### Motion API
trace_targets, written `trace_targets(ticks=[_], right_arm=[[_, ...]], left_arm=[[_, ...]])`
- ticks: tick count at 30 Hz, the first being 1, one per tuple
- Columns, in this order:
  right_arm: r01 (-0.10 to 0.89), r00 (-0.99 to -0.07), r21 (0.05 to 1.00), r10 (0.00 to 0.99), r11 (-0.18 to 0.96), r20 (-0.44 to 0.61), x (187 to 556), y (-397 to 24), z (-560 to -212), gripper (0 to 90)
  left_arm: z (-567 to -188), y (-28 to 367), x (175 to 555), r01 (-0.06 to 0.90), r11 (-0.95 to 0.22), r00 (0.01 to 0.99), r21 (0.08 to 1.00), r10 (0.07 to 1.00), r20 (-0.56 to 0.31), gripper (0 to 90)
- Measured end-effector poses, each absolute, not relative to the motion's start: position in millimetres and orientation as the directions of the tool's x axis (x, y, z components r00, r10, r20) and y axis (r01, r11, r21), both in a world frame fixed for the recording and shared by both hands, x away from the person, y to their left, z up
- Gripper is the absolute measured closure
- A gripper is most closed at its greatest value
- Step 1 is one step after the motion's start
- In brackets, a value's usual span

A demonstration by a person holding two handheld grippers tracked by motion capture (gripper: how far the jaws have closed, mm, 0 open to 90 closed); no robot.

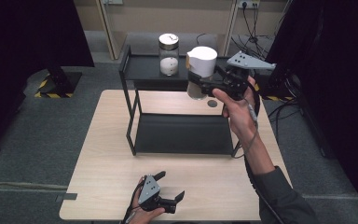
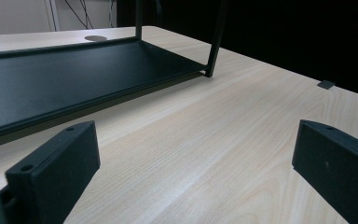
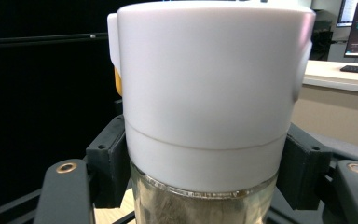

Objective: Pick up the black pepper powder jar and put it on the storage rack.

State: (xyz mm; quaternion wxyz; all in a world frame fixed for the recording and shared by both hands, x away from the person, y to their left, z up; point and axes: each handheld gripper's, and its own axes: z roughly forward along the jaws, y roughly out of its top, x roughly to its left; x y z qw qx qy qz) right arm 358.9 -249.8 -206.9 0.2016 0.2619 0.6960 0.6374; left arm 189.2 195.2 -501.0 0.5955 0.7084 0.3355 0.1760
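Note:
A glass jar (image 1: pixel 200 70) with a tall white lid hangs beside the right end of a black rack's top shelf (image 1: pixel 142 67). My right gripper (image 1: pixel 196 81) is shut on the jar just under the lid. In the right gripper view the jar (image 3: pixel 209 93) stands upright between the black fingers (image 3: pixel 109 163), with pale contents behind the glass. My left gripper (image 1: pixel 170 185) lies near the table's front edge, open, with nothing between its fingers (image 2: pixel 60 163).
A second jar (image 1: pixel 168 55) with a metal lid and white contents stands on the top shelf. The rack's lower shelf (image 1: pixel 182 133) is bare. The wooden table (image 1: pixel 107 163) has a round grey plug (image 1: pixel 212 103) behind the rack. Dark curtains stand on both sides.

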Motion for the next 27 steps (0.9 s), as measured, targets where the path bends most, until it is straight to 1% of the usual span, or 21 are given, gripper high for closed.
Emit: trace_targets(ticks=[11, 27], right_arm=[[0.117, -0.739, 0.991, 0.672, 0.058, 0.048, 374, -240, -192, 31.0], [0.125, -0.671, 0.991, 0.740, 0.041, 0.054, 399, -220, -191, 31.0]], left_arm=[[-501, 196, 189, 0.265, -0.064, 0.713, 0.962, 0.685, -0.151, 0.1], [-501, 196, 189, 0.266, -0.063, 0.716, 0.962, 0.681, -0.153, 0.1]])
